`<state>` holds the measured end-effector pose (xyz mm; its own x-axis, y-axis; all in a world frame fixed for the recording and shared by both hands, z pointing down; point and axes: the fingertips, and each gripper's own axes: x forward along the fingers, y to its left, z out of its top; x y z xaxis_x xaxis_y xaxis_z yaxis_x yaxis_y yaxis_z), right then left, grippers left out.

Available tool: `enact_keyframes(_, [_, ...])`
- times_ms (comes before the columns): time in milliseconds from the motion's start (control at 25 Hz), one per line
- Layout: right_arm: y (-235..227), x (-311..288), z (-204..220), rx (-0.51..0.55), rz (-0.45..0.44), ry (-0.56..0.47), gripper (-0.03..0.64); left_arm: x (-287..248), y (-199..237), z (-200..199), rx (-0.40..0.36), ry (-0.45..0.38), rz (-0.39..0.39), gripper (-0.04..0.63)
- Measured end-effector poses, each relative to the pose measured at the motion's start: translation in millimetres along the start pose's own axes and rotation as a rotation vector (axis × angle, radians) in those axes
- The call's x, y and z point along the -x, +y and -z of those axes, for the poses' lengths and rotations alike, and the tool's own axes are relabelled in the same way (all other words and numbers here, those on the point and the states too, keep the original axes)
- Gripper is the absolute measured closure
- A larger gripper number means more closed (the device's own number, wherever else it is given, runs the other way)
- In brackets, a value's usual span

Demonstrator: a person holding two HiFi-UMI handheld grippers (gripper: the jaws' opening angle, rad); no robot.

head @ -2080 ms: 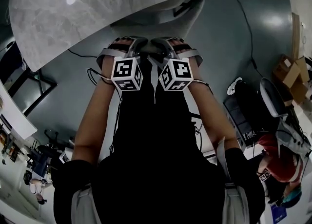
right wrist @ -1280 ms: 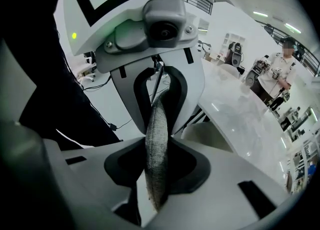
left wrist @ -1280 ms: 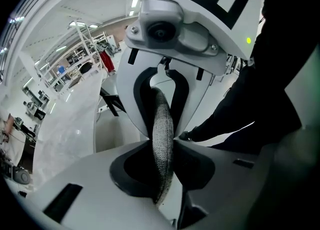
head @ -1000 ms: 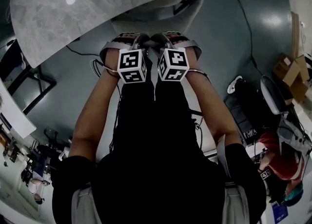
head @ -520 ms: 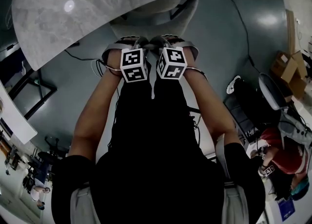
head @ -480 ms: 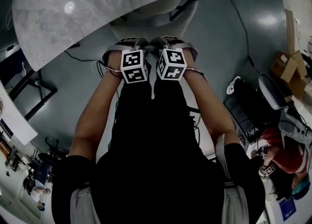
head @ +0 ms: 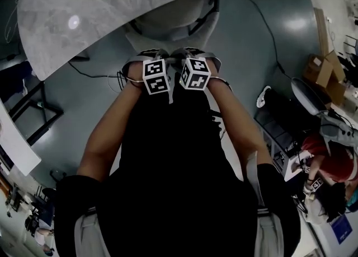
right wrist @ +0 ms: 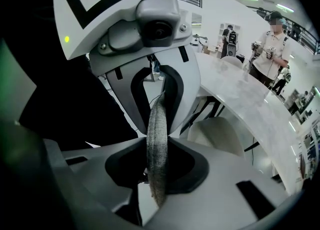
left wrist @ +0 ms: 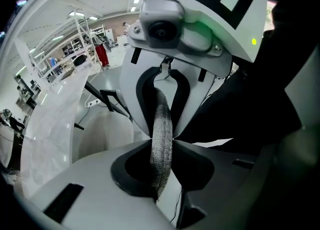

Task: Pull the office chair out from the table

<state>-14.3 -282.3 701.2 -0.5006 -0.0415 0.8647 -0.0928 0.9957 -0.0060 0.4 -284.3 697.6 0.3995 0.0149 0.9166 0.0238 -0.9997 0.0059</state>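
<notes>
Between the jaws of the left gripper point(left wrist: 162, 146) and the right gripper point(right wrist: 157, 146), the grey top edge of the office chair point(head: 168, 23) is pinched tight. Beyond the jaws, its white seat sits partly under the table point(head: 112, 4); the pull looks unfinished.

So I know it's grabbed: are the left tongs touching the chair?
Touching. The left gripper view shows the left tongs clamped on the office chair's grey woven backrest edge.
</notes>
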Motion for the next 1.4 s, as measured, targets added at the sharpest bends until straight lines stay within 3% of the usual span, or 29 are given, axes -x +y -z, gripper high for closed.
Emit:
enact_keyframes(440, [35.4,-2.7,4.8,-0.004,0.018,0.008,0.526,-3.0,-36.3,0.6,0.015,0.009,0.015,0.511])
enact_keyframes(640, [61.6,6.4,12.4,0.013,0.0,0.008,0.526,-2.7,-63.5,-9.0,0.063,-0.007,0.014,0.511])
enact_keyframes(1400, [177.8,13.6,24.5,0.026,-0.045,-0.012,0.526,-5.3,-179.0,-14.3,0.108,-0.009,0.035,0.508])
